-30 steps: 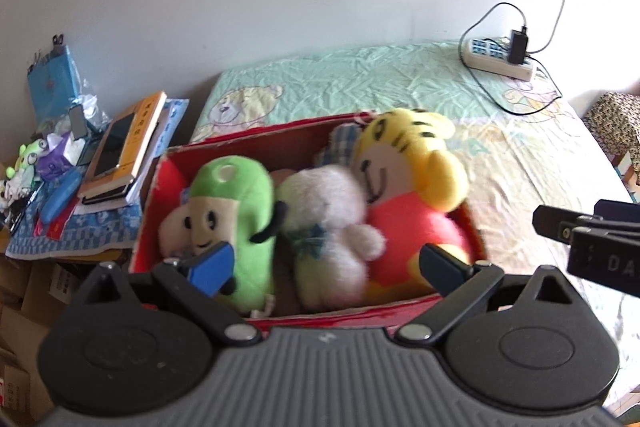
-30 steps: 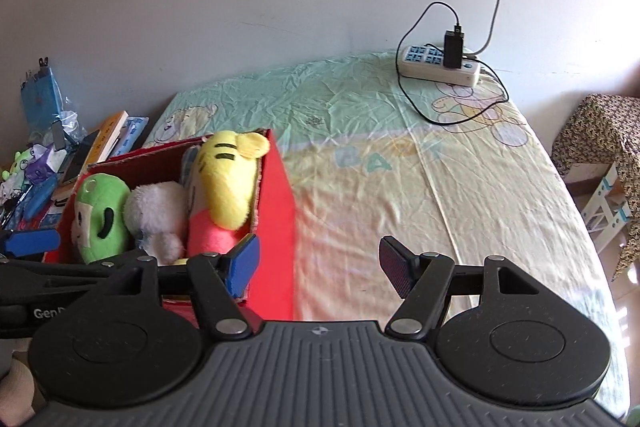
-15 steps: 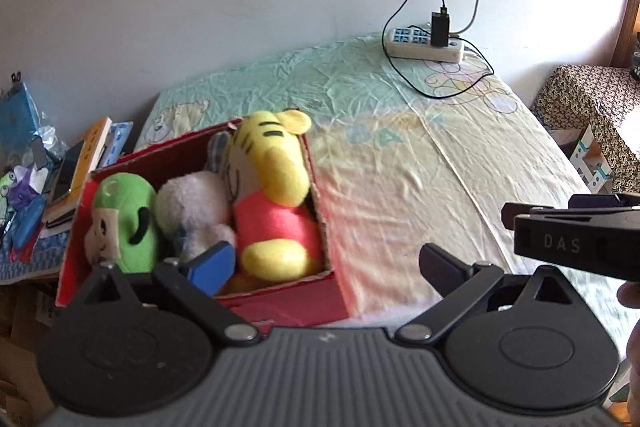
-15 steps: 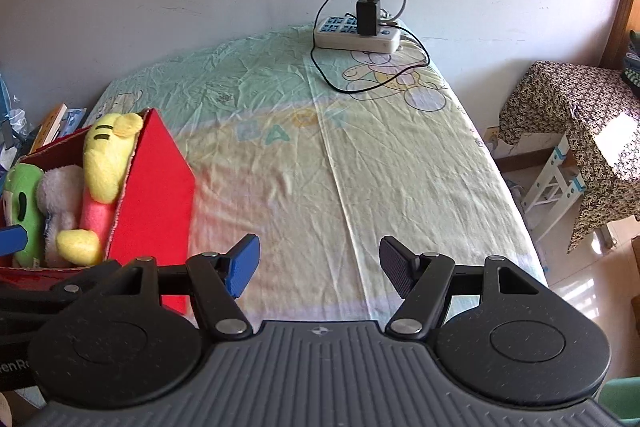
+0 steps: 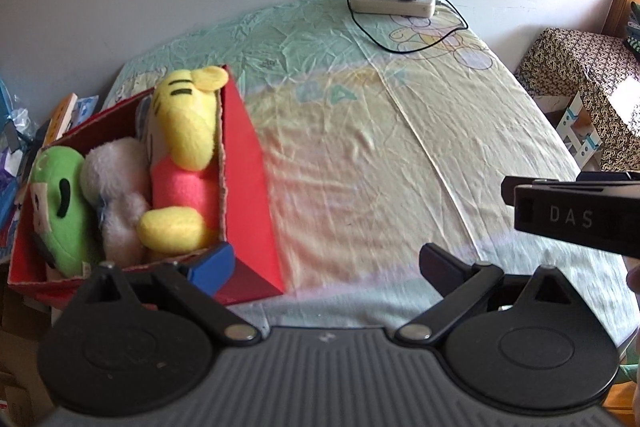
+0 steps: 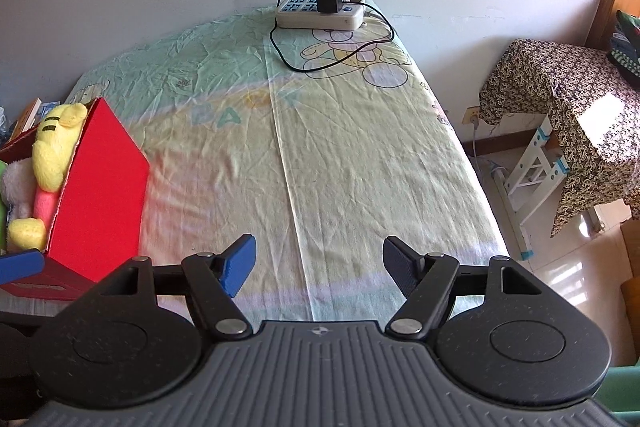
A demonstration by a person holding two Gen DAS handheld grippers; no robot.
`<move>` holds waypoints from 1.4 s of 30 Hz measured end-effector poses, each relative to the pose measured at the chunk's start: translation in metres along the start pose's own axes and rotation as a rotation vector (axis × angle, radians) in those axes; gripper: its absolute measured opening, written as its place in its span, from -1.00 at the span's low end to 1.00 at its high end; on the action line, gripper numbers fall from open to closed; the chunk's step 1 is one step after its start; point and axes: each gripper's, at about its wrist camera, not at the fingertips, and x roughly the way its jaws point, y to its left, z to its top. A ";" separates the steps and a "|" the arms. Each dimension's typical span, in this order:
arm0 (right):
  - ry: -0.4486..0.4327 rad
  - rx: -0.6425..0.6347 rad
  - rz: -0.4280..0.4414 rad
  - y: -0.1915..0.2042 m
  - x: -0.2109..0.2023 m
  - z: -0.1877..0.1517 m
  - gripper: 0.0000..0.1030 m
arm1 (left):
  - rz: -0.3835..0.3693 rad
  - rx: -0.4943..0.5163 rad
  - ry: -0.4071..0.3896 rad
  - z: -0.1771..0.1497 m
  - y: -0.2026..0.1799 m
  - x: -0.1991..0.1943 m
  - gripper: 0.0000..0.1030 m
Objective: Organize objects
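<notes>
A red box [image 5: 250,195] stands at the left end of the bed. It holds a green plush [image 5: 60,203], a white plush [image 5: 114,187] and a yellow tiger plush in a pink shirt [image 5: 184,147]. The box also shows at the left of the right wrist view [image 6: 100,203]. My left gripper [image 5: 324,263] is open and empty, just right of the box's near corner. My right gripper [image 6: 318,267] is open and empty above the bare sheet; its side shows at the right of the left wrist view [image 5: 576,219].
A white power strip [image 6: 320,15] with a black charger and cable lies at the far end of the bed [image 6: 360,147]. A cloth-covered stand [image 6: 568,107] is on the right of the bed. Books and clutter [image 5: 60,115] lie left of the box.
Both grippers have swung right and back from the box. The box has shifted to the left of both views. Both grippers stay open.
</notes>
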 end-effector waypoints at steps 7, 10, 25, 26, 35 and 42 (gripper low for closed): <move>0.021 -0.012 0.007 -0.002 0.007 0.000 0.43 | -0.012 -0.039 0.041 -0.003 -0.001 0.015 0.93; 0.022 -0.009 0.017 -0.005 0.008 0.002 0.43 | -0.001 -0.046 0.042 -0.003 -0.002 0.016 0.93; 0.020 -0.082 0.103 0.031 0.003 0.007 0.43 | 0.058 -0.089 0.019 -0.004 0.027 -0.003 0.93; 0.016 -0.087 0.105 0.036 0.001 0.008 0.43 | 0.057 -0.092 0.016 -0.004 0.032 -0.006 0.93; -0.032 -0.107 0.115 0.092 -0.019 0.010 0.45 | 0.064 -0.141 -0.032 -0.007 0.103 -0.028 0.95; -0.064 -0.105 0.096 0.138 -0.034 0.010 0.51 | 0.070 -0.152 -0.049 -0.008 0.163 -0.034 0.95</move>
